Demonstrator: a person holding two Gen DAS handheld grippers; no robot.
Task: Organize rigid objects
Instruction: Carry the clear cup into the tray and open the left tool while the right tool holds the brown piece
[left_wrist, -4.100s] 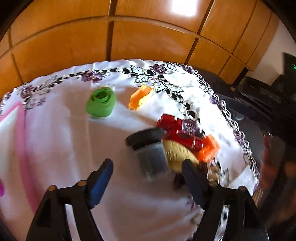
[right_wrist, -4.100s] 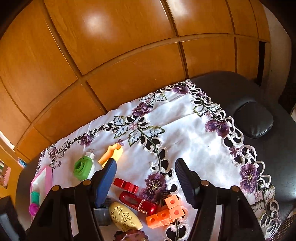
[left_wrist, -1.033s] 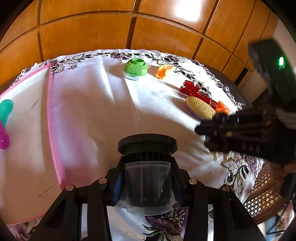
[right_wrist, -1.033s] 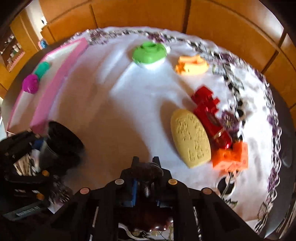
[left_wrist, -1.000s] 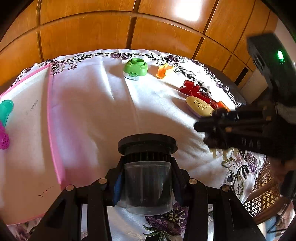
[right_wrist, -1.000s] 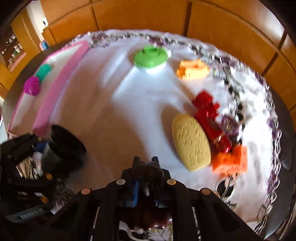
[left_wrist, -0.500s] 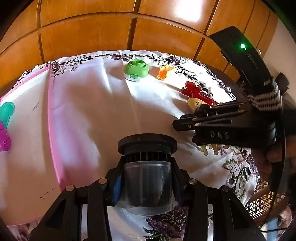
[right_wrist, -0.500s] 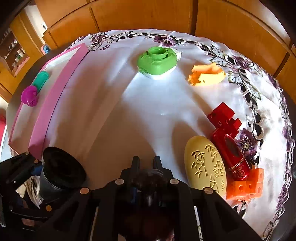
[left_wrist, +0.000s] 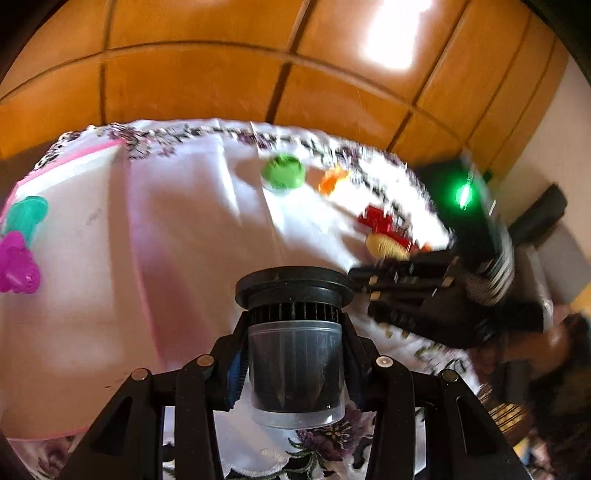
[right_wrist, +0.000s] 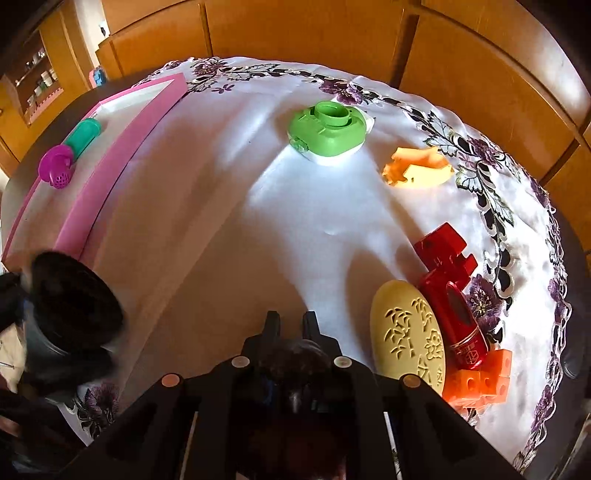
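wall: orange wood panels with dark seams | light: bright glare patch on panels | table: white cloth, purple flower border | far left: wooden shelf

L gripper: jaws clamped both sides of dark jar, held upright off cloth. R gripper: fingers pinched nearly together on small dark obj, ID unclear. R unit just right of L, blurred.

Both grippers' black plastic frames w/ round metal screws, left gripper blue-padded fingers.
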